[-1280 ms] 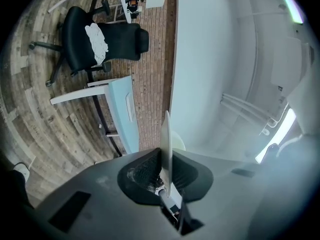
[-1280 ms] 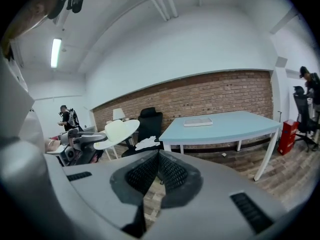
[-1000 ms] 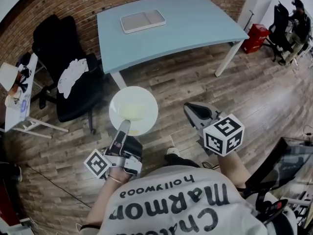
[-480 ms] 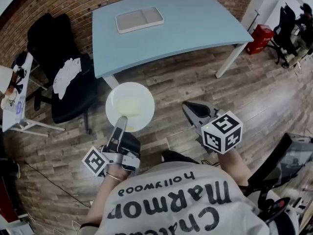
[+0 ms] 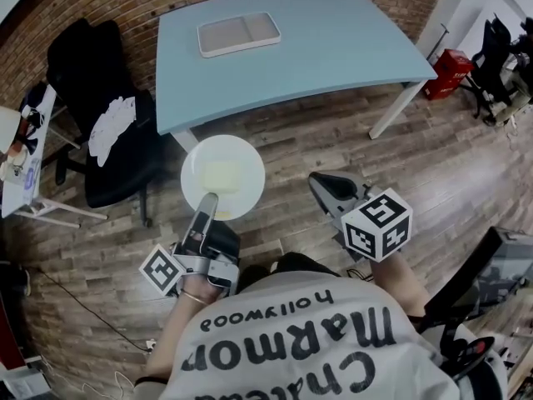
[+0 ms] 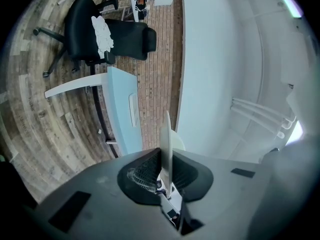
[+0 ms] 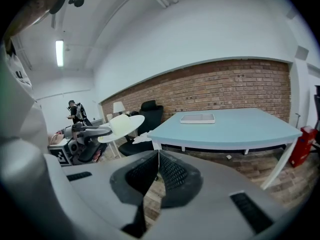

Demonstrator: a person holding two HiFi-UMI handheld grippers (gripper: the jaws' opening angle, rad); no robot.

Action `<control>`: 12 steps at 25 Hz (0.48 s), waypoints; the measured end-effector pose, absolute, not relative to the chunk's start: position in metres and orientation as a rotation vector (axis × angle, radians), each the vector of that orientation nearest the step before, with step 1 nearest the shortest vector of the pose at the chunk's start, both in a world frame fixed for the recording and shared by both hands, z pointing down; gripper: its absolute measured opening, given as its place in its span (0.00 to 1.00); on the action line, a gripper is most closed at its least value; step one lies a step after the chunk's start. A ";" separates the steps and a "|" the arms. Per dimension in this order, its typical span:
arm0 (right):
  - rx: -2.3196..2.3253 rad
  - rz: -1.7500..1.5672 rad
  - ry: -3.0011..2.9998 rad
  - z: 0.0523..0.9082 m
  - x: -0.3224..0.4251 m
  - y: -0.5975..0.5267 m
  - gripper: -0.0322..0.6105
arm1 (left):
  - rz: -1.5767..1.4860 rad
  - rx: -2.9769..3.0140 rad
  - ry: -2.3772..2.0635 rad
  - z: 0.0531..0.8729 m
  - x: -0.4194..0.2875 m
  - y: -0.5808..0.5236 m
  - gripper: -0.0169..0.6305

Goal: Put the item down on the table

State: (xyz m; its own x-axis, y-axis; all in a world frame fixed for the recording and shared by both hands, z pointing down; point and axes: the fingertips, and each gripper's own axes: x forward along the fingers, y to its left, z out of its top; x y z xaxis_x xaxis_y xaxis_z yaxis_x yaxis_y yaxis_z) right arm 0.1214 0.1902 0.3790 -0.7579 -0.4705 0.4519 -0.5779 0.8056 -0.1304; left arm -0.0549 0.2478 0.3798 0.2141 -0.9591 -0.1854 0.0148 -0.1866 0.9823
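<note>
A round white plate [image 5: 223,176] hangs level over the wooden floor, just short of the light blue table's [image 5: 333,48] near edge. My left gripper [image 5: 206,203] is shut on the plate's near rim. In the left gripper view the plate [image 6: 167,139] shows edge-on, pinched between the pads. My right gripper [image 5: 321,183] is shut with nothing in it, off to the right of the plate. The right gripper view shows the right gripper [image 7: 158,156], with the plate [image 7: 122,125] and left gripper [image 7: 95,130] at its left, before the table [image 7: 235,126].
A grey two-part tray [image 5: 238,33] lies at the table's far left. A black office chair [image 5: 117,132] with a white cloth stands left of the table. A small white side table [image 5: 25,165] is at the far left, a red box [image 5: 450,65] at the right.
Both grippers and the plate have moved forward towards the table's near edge. The left gripper's hold on the plate's rim is the same.
</note>
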 end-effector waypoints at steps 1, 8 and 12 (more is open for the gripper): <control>0.786 0.372 -2.593 0.380 0.122 0.189 0.06 | -1.175 1.445 -0.962 0.380 -0.055 0.247 0.06; 0.739 0.389 -2.613 0.381 0.106 0.188 0.06 | -1.178 1.447 -0.986 0.375 -0.064 0.247 0.06; 0.729 0.397 -2.609 0.387 0.092 0.182 0.06 | -1.187 1.448 -0.989 0.376 -0.078 0.240 0.06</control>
